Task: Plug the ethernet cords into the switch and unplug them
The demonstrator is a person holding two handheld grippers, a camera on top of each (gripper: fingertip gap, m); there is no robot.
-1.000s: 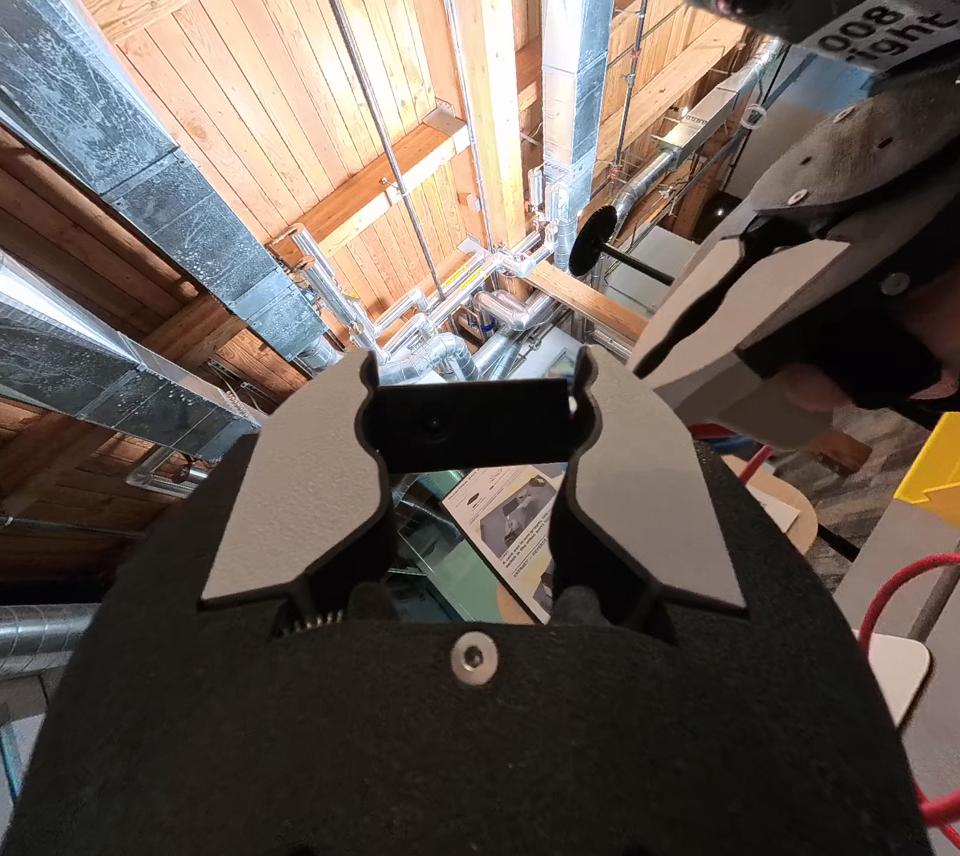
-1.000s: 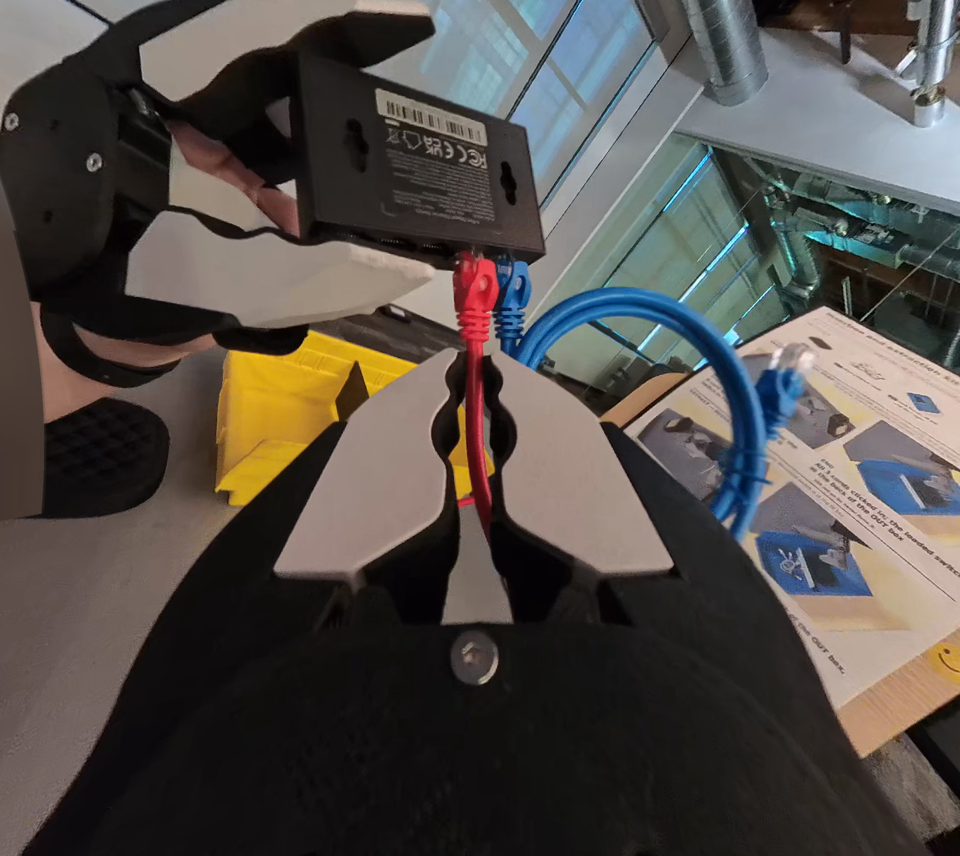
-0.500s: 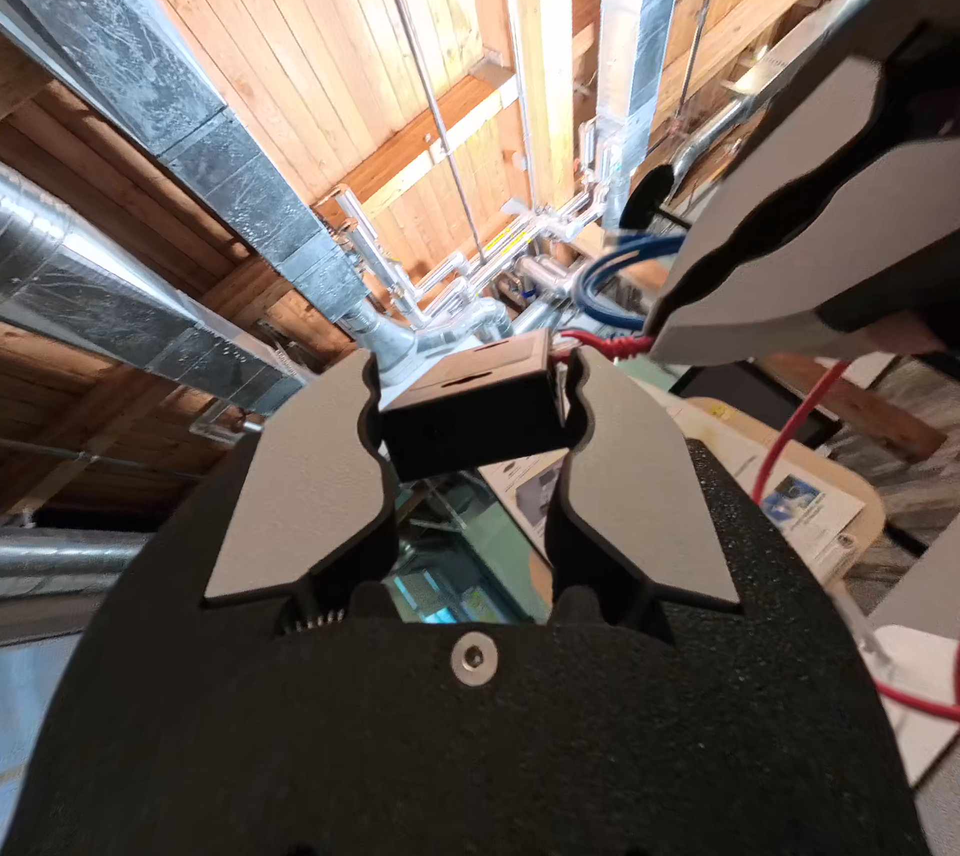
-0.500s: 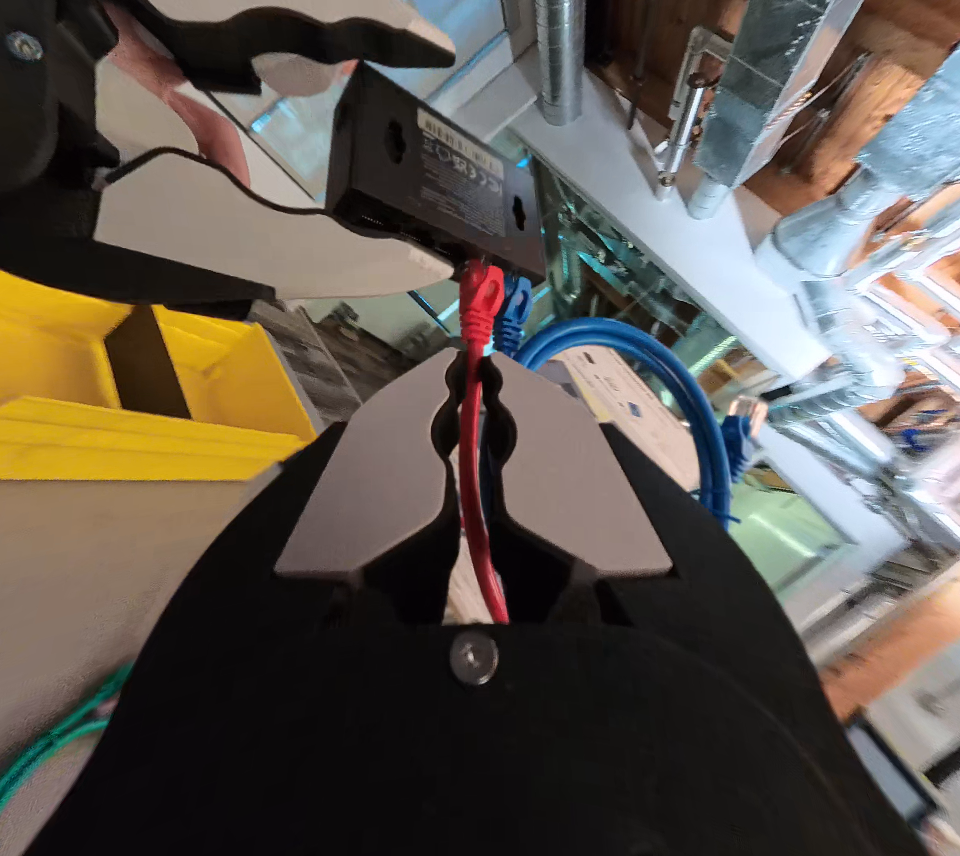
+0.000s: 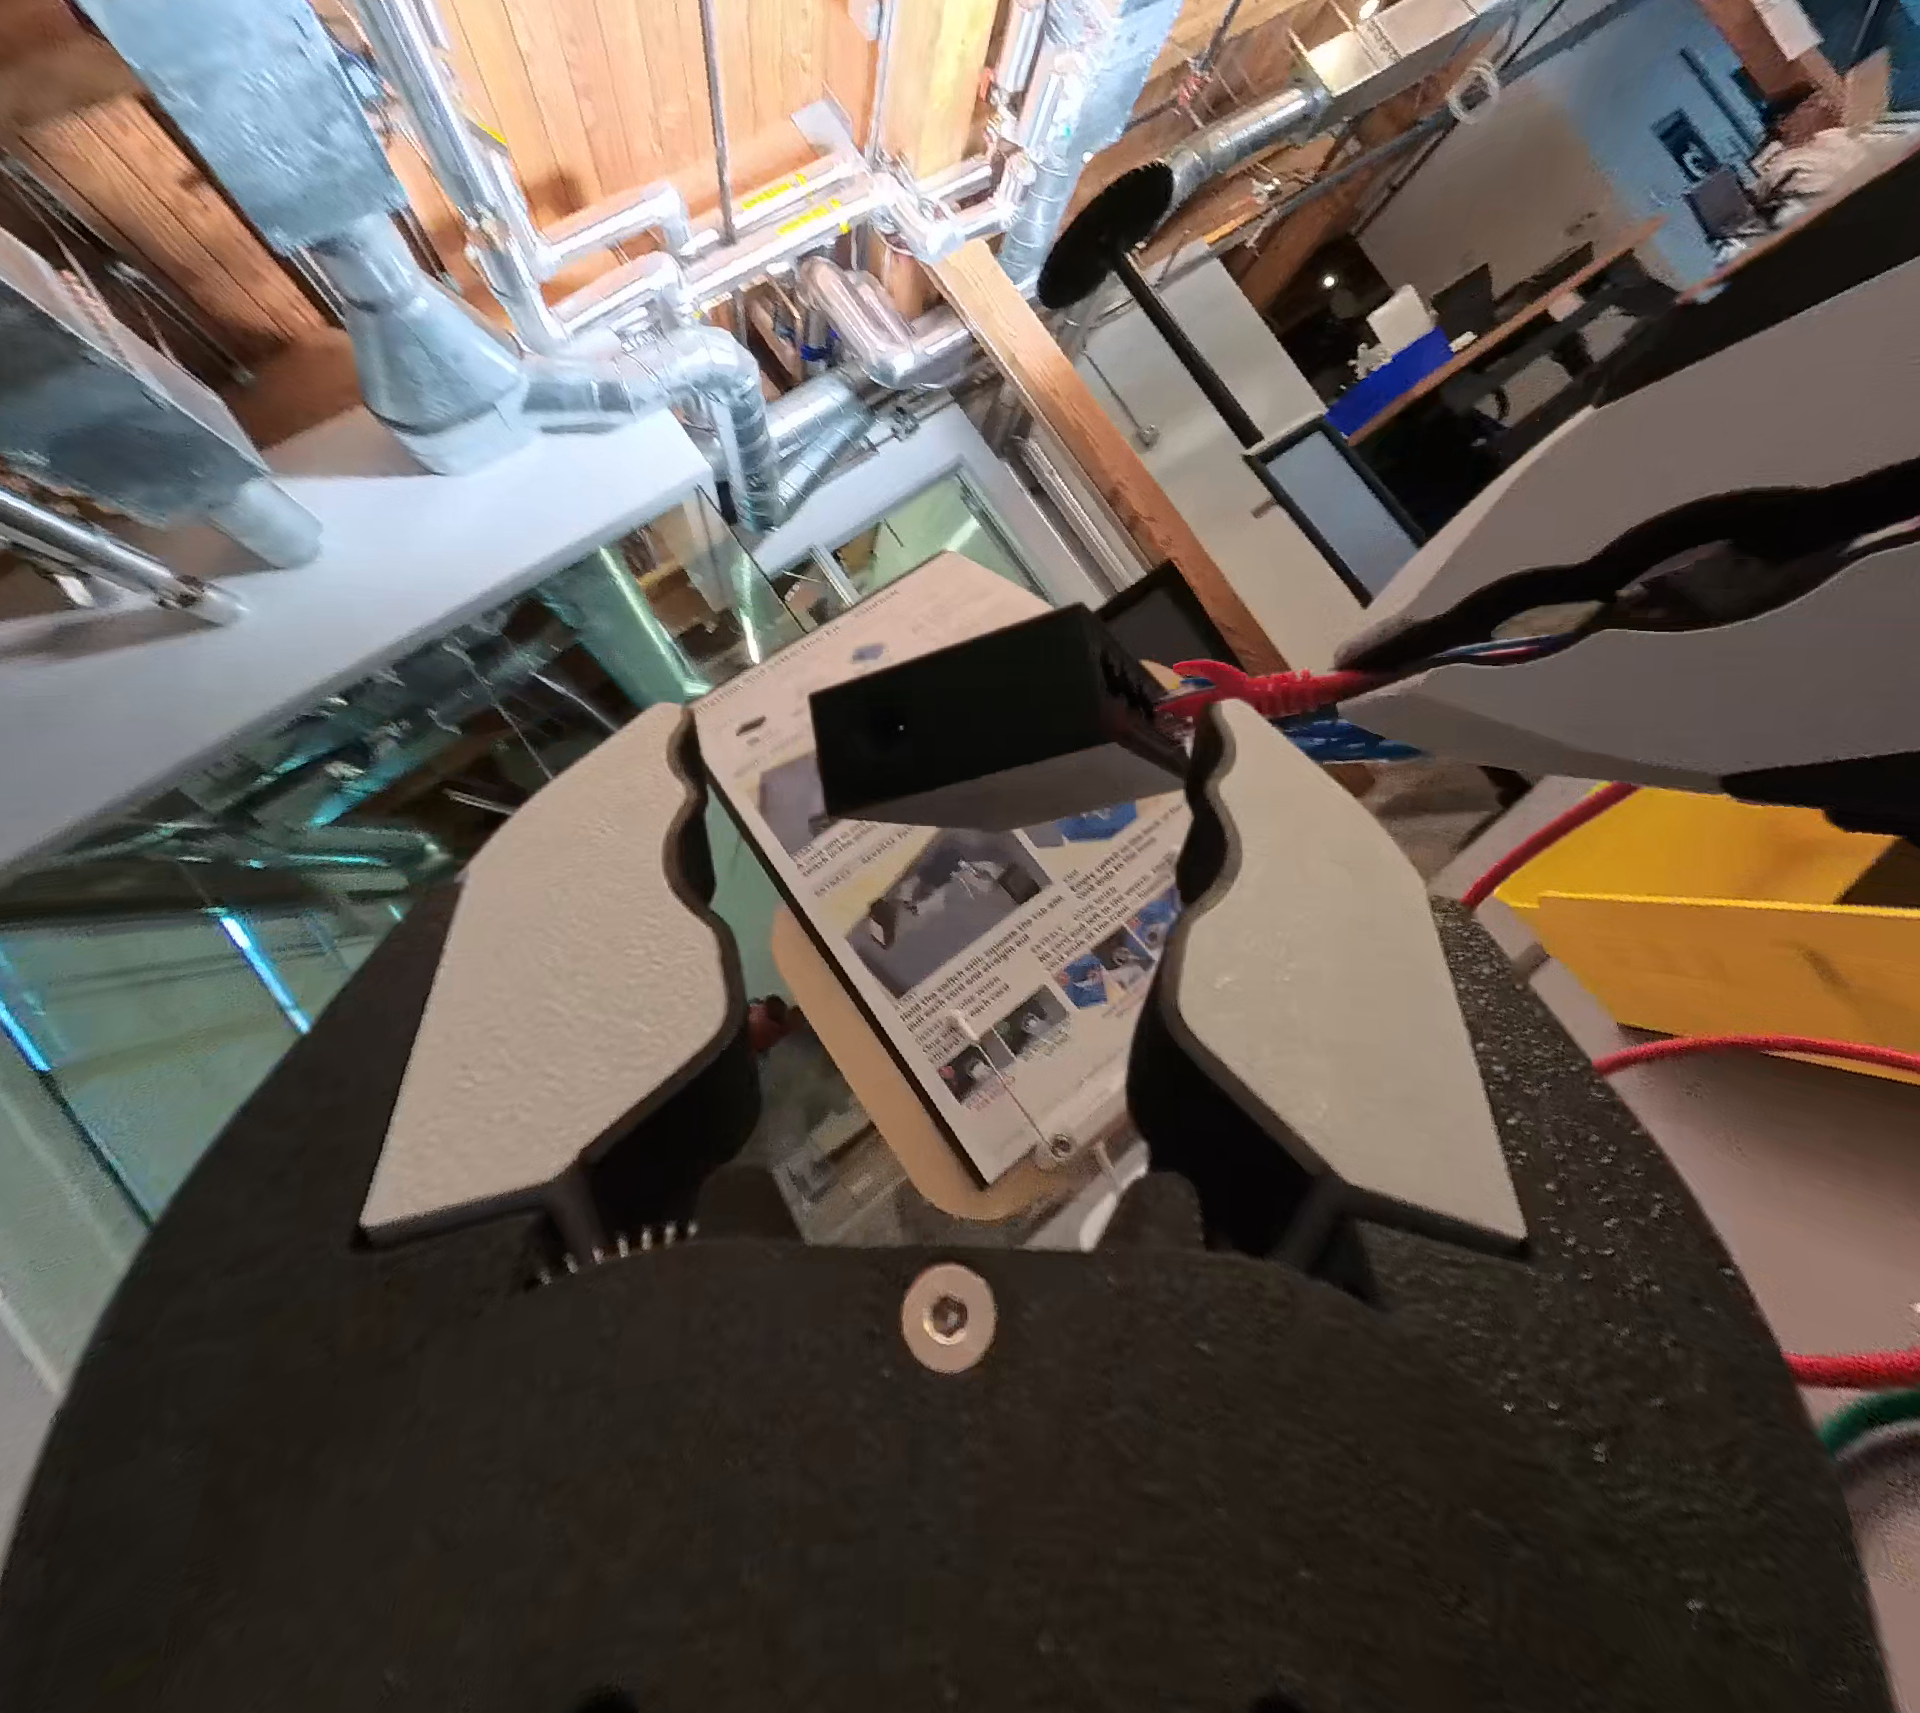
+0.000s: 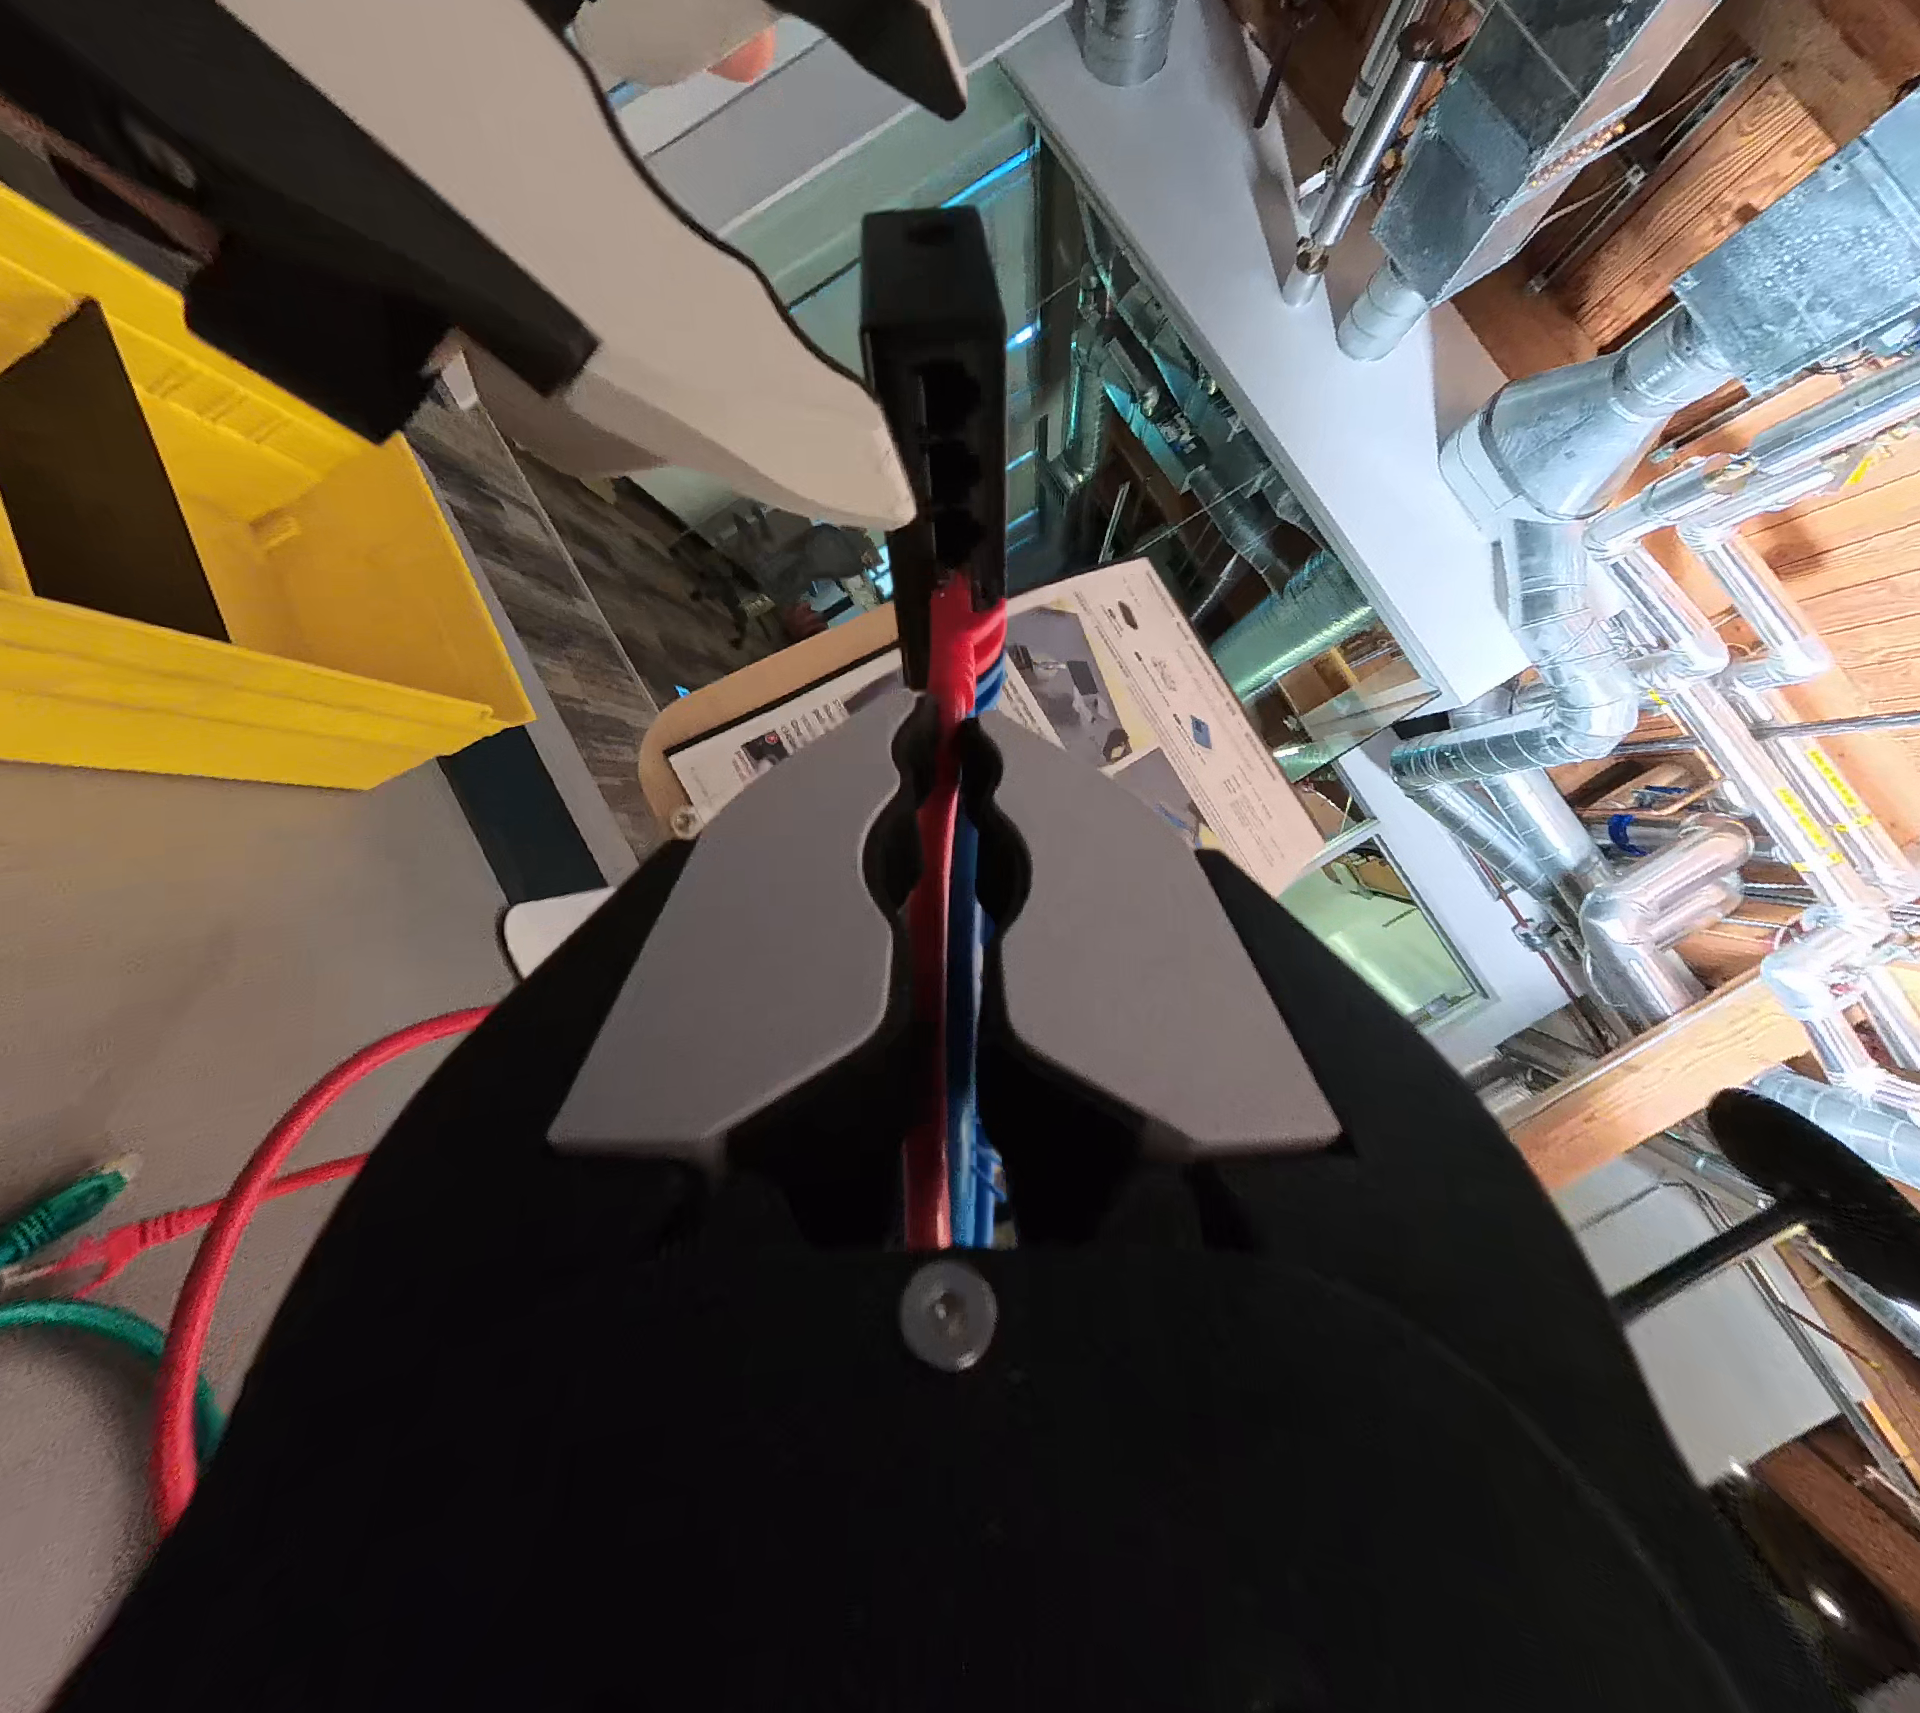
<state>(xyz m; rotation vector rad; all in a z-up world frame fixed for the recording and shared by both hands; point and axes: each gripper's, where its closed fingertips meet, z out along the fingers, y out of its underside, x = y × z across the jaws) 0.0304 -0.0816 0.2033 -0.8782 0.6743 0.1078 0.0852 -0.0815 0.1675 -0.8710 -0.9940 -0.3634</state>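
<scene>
The black switch (image 5: 987, 728) floats just past my left gripper (image 5: 945, 723), whose jaws stand wide open around it without clamping it. In the right wrist view the switch (image 6: 935, 375) shows its port side, with several empty ports. A red cord (image 6: 940, 832) and a blue cord (image 6: 971, 884) are plugged into its lower ports. My right gripper (image 6: 940, 718) is shut on the red cord just behind its plug, with the blue cord beside it. It shows at the right of the left wrist view (image 5: 1351, 676), by the red plug (image 5: 1278, 687).
A yellow bin (image 6: 260, 624) stands on the grey table (image 6: 208, 936), also in the left wrist view (image 5: 1714, 915). A green cord (image 6: 62, 1227) and the red cord's loose end (image 6: 135, 1237) lie on the table. A printed instruction sheet (image 5: 966, 967) stands behind.
My left gripper has opened and let go of the switch, which now hangs from the cords in my right gripper. Both views have swung, and the switch has turned port side toward the right camera.
</scene>
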